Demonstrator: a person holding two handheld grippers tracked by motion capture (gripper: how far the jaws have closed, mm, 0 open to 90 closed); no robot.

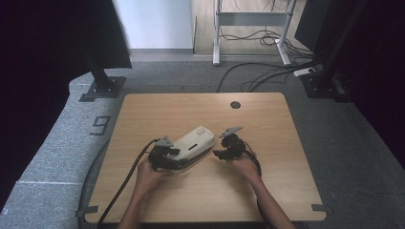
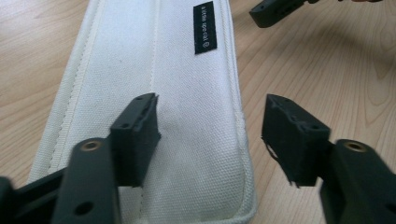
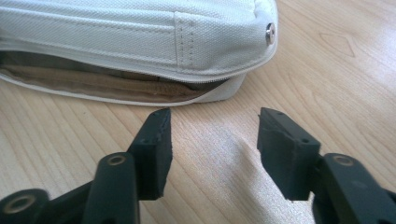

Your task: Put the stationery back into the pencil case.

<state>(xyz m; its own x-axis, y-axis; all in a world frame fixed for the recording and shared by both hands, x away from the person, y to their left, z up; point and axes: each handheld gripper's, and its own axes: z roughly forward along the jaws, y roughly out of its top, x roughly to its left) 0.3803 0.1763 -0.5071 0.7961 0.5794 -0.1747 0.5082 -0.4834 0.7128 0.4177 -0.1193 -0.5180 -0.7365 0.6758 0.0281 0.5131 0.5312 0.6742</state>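
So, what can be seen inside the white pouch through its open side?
Through the gap in the white pouch, the right gripper view shows a tan lining along the unzipped edge. Anything deeper inside stays covered by the top flap, so I cannot tell whether it holds anything.

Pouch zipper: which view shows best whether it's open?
Right gripper view: the white pouch's side gapes, tan lining visible along the zipper. The left gripper view shows its closed top face and black label; the high view shows the whole pouch, too small to tell.
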